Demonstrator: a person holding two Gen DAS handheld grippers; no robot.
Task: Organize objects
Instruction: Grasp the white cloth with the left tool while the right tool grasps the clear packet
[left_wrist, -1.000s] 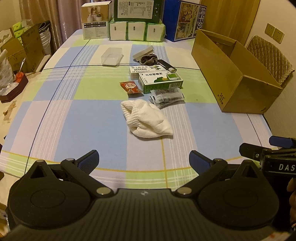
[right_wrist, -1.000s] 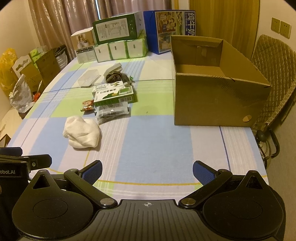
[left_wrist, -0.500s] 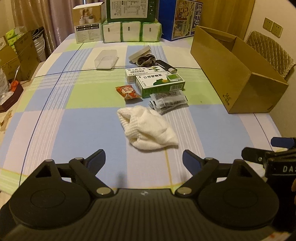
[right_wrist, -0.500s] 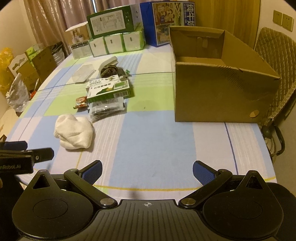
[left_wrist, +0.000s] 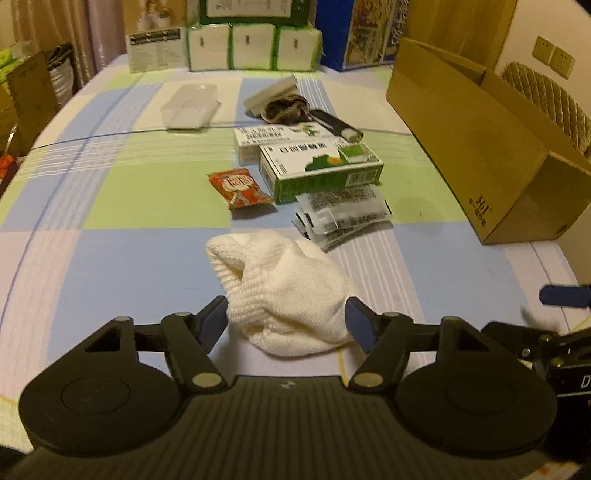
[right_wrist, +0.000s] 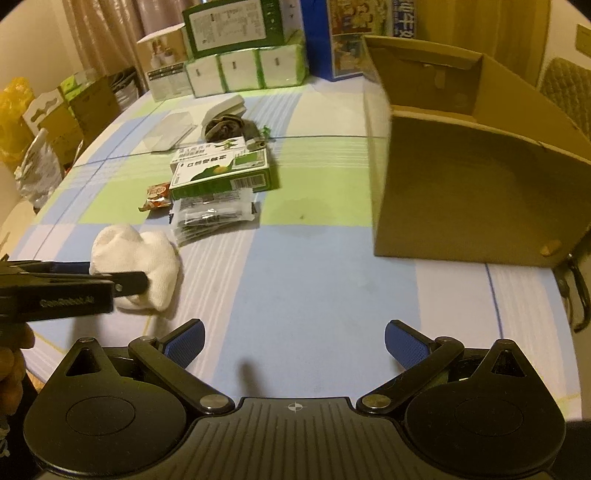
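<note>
Left gripper (left_wrist: 286, 314): its jaws are standing apart, one finger on each side of the near part of the white cloth; whether the pads are touching it I cannot tell.
Right gripper (right_wrist: 294, 339): its jaws are standing wide apart over a bare blue square of the tablecloth, and it is holding nothing.
White cloth (left_wrist: 284, 291): it is lying crumpled on the tablecloth, nearest of all the objects, between the fingers of the left gripper.
Clear sachets (left_wrist: 341, 216): a small pile is lying just beyond the cloth, to the right, touching the near side of the green box.
Green box (left_wrist: 319, 171): it is lying flat in the middle of the table, with a second white and green box (left_wrist: 273, 138) just behind it.
Red packet (left_wrist: 240, 186): it is lying just left of the green box.
Dark bundle (left_wrist: 286, 109): it is lying farther away, beside a black lighter-like thing (left_wrist: 334, 123).
Clear plastic tray (left_wrist: 190, 107): it is lying far left of the pile.
Cardboard box (left_wrist: 480, 133): it is standing open on the right side of the table, well apart from the cloth.
Tablecloth (left_wrist: 129, 258): it is covering the table with blue, green and pale squares.
</note>
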